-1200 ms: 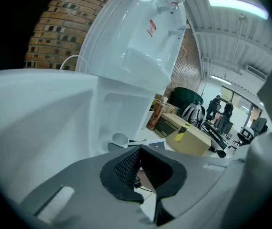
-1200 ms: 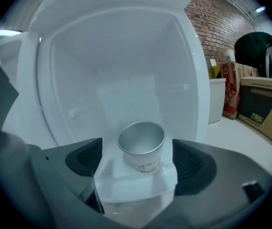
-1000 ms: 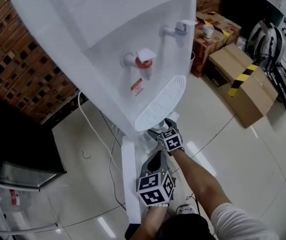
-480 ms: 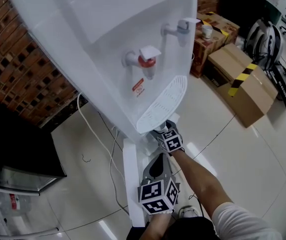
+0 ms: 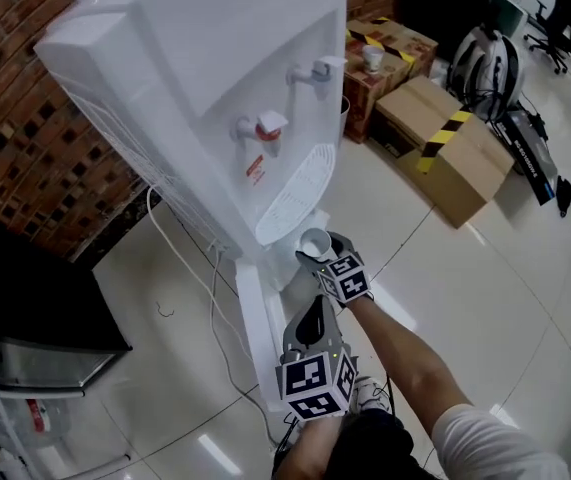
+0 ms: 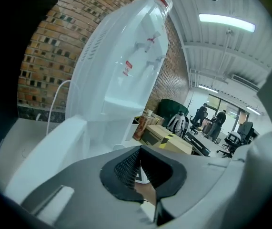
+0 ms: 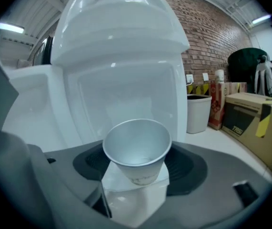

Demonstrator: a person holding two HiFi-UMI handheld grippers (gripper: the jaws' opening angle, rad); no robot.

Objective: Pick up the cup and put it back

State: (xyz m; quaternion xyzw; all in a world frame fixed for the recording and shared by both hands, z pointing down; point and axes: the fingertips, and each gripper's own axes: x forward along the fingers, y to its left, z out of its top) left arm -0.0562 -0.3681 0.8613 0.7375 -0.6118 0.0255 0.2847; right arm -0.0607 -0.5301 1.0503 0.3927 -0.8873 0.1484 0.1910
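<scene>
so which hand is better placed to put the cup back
Right. The right hand-held gripper has just been closing its jaws and holds the cup, right by the dispenser. The left hand-held gripper is empty and further back.

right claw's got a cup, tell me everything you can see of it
Small tapered paper cup, white outside, greyish inside, upright, rim up, looks empty; faint smudge low on its wall. The right claw has just been closing and grips its lower half between the jaws, before the white water dispenser.
</scene>
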